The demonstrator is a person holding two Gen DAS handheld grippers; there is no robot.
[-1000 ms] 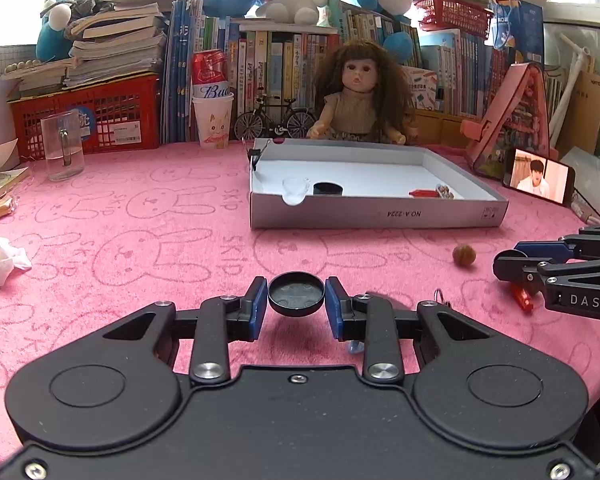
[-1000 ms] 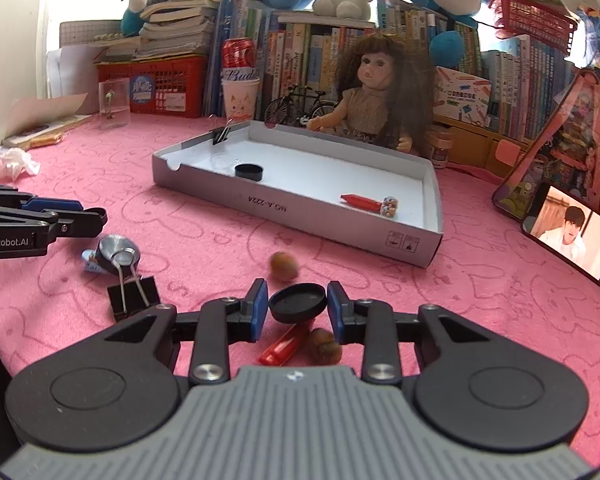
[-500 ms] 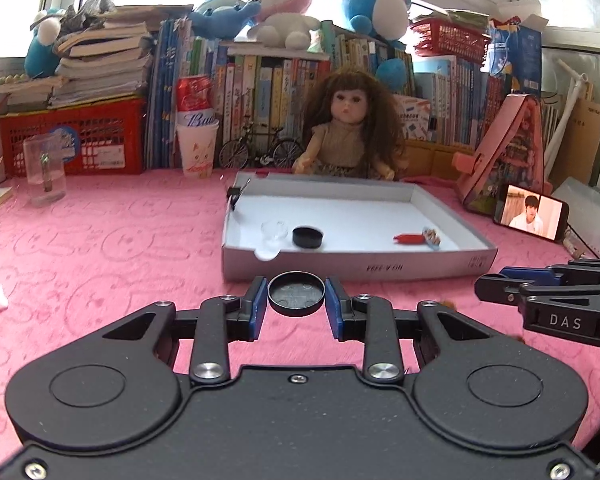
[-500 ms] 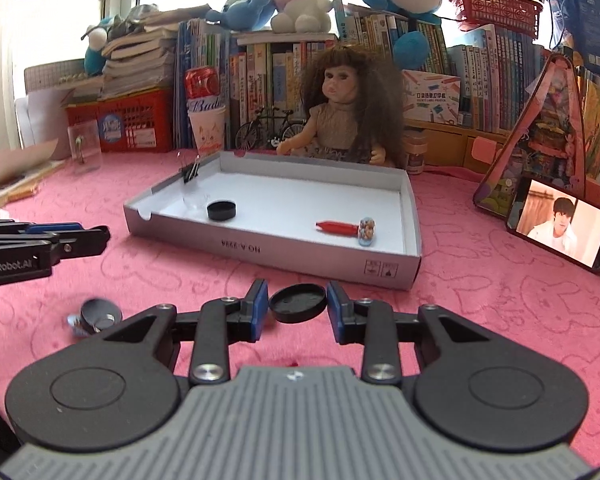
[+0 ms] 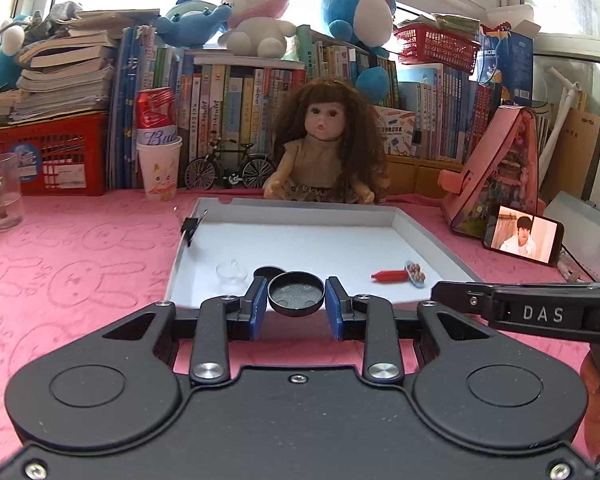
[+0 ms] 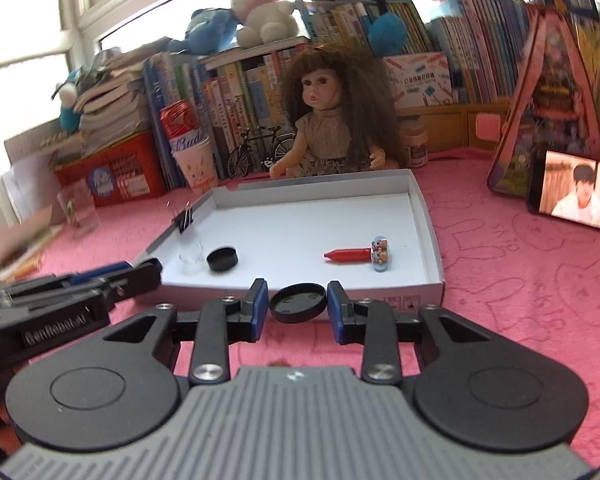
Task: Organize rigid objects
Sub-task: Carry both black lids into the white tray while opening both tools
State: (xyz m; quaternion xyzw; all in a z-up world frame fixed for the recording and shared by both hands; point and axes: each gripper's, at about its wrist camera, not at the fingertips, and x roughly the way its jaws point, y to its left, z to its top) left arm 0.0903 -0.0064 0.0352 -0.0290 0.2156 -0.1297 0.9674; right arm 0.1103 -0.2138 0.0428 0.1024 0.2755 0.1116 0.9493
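My left gripper (image 5: 296,295) is shut on a round black cap (image 5: 296,293) and holds it above the near edge of the white box tray (image 5: 300,205). My right gripper (image 6: 298,303) is shut on another black cap (image 6: 298,302), just before the tray's near wall (image 6: 420,298). In the tray lie a black cap (image 6: 221,258), a small clear glass dish (image 6: 191,254), a red crayon (image 6: 347,255) and a small patterned capsule (image 6: 380,254). A black binder clip (image 6: 183,219) is clipped on the tray's left wall. The right gripper's arm shows in the left wrist view (image 5: 540,312).
A doll (image 5: 325,148) sits behind the tray before a row of books. A paper cup with a can (image 5: 159,160), a toy bicycle (image 5: 228,168), a clear glass (image 5: 0,196), a red basket (image 5: 44,156), a pink toy house (image 5: 496,176) and a phone (image 5: 522,238) stand around on the pink cloth.
Both grippers have lifted and moved forward to the tray's near edge, each still holding its cap. The loose items on the cloth have dropped out of view.
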